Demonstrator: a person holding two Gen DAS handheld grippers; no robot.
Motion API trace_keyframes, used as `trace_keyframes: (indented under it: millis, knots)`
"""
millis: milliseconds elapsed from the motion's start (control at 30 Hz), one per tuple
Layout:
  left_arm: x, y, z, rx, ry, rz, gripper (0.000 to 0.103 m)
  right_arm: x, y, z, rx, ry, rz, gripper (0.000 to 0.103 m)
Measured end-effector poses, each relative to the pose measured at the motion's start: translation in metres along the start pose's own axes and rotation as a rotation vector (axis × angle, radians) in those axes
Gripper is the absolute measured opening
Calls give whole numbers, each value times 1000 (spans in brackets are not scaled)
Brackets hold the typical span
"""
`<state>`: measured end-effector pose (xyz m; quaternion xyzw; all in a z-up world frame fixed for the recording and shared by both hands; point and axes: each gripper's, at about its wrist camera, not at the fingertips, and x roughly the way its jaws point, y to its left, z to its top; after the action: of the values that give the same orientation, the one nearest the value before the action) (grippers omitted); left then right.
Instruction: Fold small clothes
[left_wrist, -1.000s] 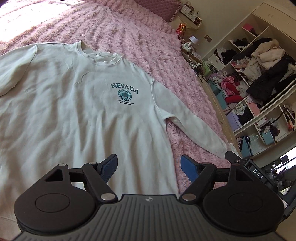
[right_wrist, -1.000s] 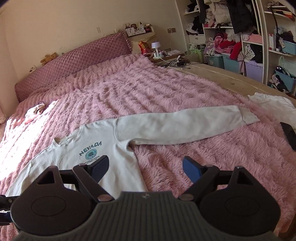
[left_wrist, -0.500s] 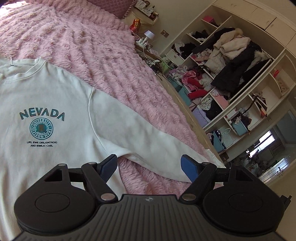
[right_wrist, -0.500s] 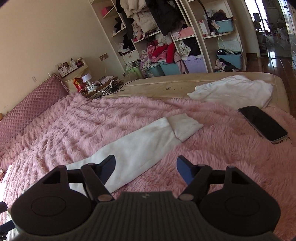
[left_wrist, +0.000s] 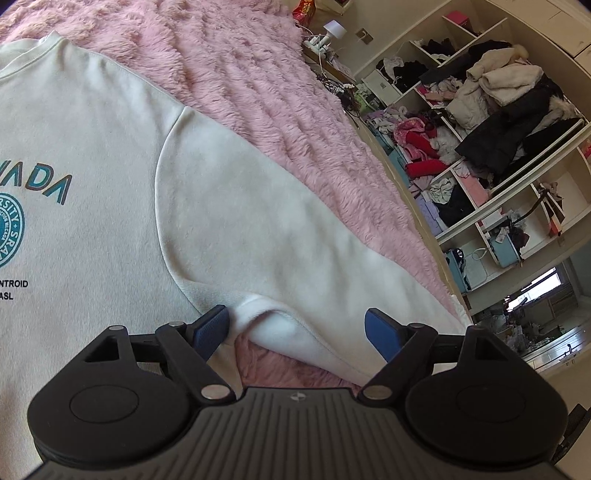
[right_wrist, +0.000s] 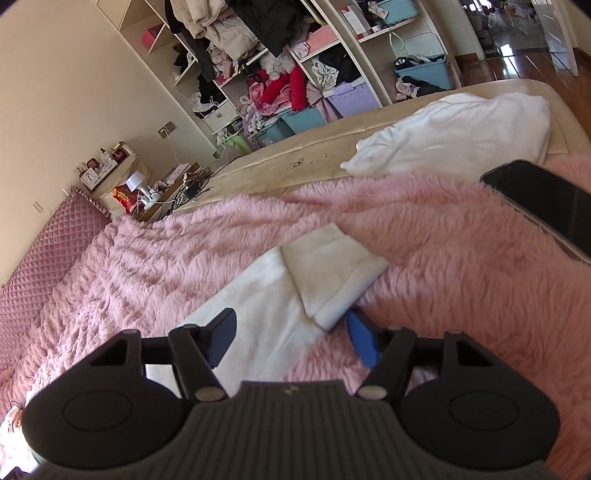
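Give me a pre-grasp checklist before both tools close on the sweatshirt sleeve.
1. Left tool open, jaws just widened: ok.
2. Underarm fabric of the sweatshirt between left fingers: ok, pads not yet pressing.
3. Right tool open, jaws just been narrowing, cuff ahead of the fingertips: ok.
4. Cuff actually gripped: not ok.
5. Sleeve lying flat on the pink blanket: ok.
6. Phone clear of the fold path: cannot tell; it lies near the cuff.

Both tongs (left_wrist: 297, 328) (right_wrist: 291, 338) agape, pitched downward
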<state>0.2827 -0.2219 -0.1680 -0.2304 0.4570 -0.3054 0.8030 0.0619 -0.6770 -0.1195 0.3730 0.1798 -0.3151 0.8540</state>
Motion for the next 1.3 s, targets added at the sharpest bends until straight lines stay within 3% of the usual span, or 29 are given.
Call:
trace_keyframes:
  millis: [100,133,167,200,233,433,600,733,900,1067,1300]
  knots:
    - [6,-5,2,22,0,8,99,8,2,0,19,-14,18,63]
    - [6,-5,2,29,1,11,99,10,3,0,21,-21,19,56]
    - [6,-5,1,34,2,13,99,11,4,0,20,-29,8,39]
    - [5,-4,1,35,4,14,99,13,4,1,19,-30,-2,29]
    - [8,-4,3,40,6,16,99,15,4,1,25,-30,-14,6]
    - [13,-10,0,99,12,32,102,7,4,4,46,-55,9,6]
    - [14,-15,5,119,9,30,103,-8,29,16,26,-78,66,6]
    - [-9,-13,16,104,-40,23,103,-21,71,28,12,-91,154,6]
    - [-78,11,22,38,-159,26,103,-44,154,20,-25,-92,332,6]
    - [-177,67,11,-125,-319,63,103,-70,252,-28,-55,-14,536,6]
    - [-293,135,-16,-214,-446,222,103,-120,367,-159,-165,197,759,6]
